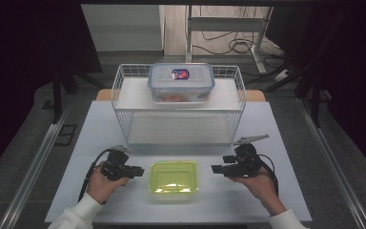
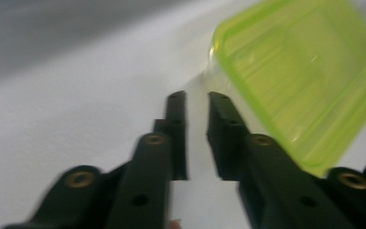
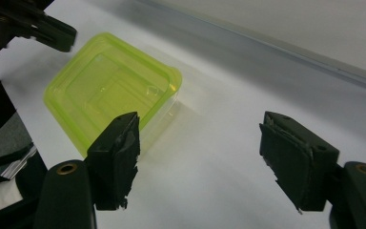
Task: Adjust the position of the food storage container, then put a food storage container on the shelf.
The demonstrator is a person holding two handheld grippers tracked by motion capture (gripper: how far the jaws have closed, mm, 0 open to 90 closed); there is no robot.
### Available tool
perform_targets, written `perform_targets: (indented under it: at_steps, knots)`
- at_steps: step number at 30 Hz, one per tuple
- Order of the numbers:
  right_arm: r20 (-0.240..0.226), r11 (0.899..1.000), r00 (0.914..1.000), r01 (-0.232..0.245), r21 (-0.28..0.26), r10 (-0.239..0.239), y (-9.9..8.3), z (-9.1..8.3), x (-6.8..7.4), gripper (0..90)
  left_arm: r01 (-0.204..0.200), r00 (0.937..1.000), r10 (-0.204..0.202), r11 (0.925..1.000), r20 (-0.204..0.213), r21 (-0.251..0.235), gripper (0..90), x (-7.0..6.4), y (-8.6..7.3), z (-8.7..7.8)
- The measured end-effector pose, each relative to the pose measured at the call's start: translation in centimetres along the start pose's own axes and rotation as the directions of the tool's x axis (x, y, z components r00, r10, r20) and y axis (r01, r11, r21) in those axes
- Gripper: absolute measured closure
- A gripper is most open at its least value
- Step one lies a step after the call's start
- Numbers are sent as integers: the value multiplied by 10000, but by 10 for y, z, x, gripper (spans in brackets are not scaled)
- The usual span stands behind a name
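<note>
1. Resting low over the white table (image 1: 100, 119), the left gripper (image 1: 137, 171) sits in the person's left hand (image 1: 102, 183) at the near left of the high view, jaws pointing right toward the green container. A black cable loops from it back along the wrist.
2. Left gripper view: jaws nearly together, only a narrow slit of table between the tips, nothing held. The left gripper (image 2: 196, 102) tips sit just beside a corner of the container (image 2: 300, 81); contact cannot be told, the frame is blurred.
3. Centre, near edge of the table: a yellow-green translucent food container (image 1: 173, 176), lid on, lying flat between the two grippers, apart from both in the high view.
4. Behind it, toward the far side: a white wire basket (image 1: 124, 90) with a white shelf board; on that board stands a clear lidded storage box (image 1: 181, 82) with a blue-rimmed lid and a red-and-blue label.
5. Right: the right gripper (image 1: 215, 169) in the right hand (image 1: 259, 183), jaws pointing left at the container, grey three-cornered plate on top.
6. Right gripper view: jaws wide apart, empty. The right gripper (image 3: 200, 148) hovers above bare table, with the container (image 3: 109, 86) ahead by its left-hand jaw and the left gripper (image 3: 52, 31) beyond it.
</note>
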State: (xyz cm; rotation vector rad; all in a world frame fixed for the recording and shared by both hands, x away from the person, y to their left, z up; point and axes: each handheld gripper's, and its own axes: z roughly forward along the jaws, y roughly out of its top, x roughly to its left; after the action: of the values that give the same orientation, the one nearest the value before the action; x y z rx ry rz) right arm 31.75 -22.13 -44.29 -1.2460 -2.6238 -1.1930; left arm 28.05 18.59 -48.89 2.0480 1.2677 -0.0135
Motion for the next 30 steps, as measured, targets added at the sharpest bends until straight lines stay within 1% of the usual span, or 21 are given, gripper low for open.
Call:
perform_targets:
  at_steps: [2,3,4,5,8,9,10,11,12,13,14,15,16,18,19,20,24,25,27,29,30]
  knots:
    - [-23,9999,9999,-113,-115,112,-1,1,-1,286,200,9998,-197,9988,81,-444,591,-1,-2,-6]
    - [-71,9997,9998,-188,-145,187,-2,1,-1,281,200,9998,-197,9988,81,-444,529,-1,-2,-6]
    - [-132,9995,9996,-264,-176,262,-2,2,-2,277,482,9982,-459,9968,384,-631,473,-1,-4,-8]
    - [-215,9993,9993,-300,-243,295,-3,2,-2,275,562,9972,-528,9963,531,-656,426,-1,-5,-9]
    - [-506,9981,9977,-465,-413,444,-6,4,-3,272,945,9903,-860,9927,1089,-753,353,0,-7,-10]
    - [-584,9975,9972,-504,-495,475,-6,4,-3,270,945,9903,-860,9927,1089,-753,341,0,-7,-10]
    - [-664,9968,9965,-551,-572,513,-7,5,-3,270,1143,9852,-1029,9904,1371,-780,333,1,-9,-11]
    - [-664,9968,9965,-551,-572,513,-7,5,-3,270,1143,9852,-1029,9904,1371,-780,328,1,-9,-11]
    - [-888,9944,9938,-732,-766,663,-9,5,-4,270,1375,9796,-1222,9866,1598,-880,325,2,-10,-12]
    - [-888,9944,9938,-732,-766,663,-9,5,-4,270,1375,9796,-1222,9866,1598,-880,322,2,-10,-12]
    - [-1153,9917,9896,-962,-857,861,-11,6,-5,270,1364,9803,-1212,9865,1558,-908,321,2,-11,-13]
    - [-1153,9917,9896,-962,-857,861,-11,6,-5,270,1324,9811,-1173,9870,1541,-915,321,2,-11,-13]
    - [-1264,9895,9873,-1088,-952,964,-13,7,-5,271,1458,9782,-1283,9842,1634,-1001,319,1,-12,-13]
    - [-1311,9886,9861,-1149,-971,1018,-15,8,-5,270,1461,9769,-1280,9844,1712,-976,315,1,-13,-13]
    - [-1348,9884,9852,-1189,-946,1056,-17,10,-5,270,1479,9759,-1298,9845,1752,-946,302,1,-13,-12]
    - [-1389,9889,9846,-1192,-889,1062,-18,12,-5,270,1622,9719,-1425,9822,1875,-944,299,1,-14,-11]
    - [-1477,9891,9819,-1298,-691,1185,-23,16,-4,275,1814,9658,-1575,9780,2059,-1029,298,2,-14,-12]
    - [-1499,9887,9810,-1347,-665,1236,-24,17,-4,278,1814,9658,-1575,9780,2059,-1029,298,2,-14,-12]
    - [-1545,9877,9792,-1427,-632,1316,-27,20,-4,286,2037,9580,-1746,9727,2274,-1115,298,3,-14,-10]
    - [-1644,9864,9763,-1526,-603,1410,-28,22,-4,291,2045,9570,-1749,9726,2312,-1105,298,3,-13,-9]
    - [-1801,9842,9715,-1668,-591,1539,-30,25,-4,301,2215,9504,-1893,9690,2467,-1098,298,3,-14,-7]
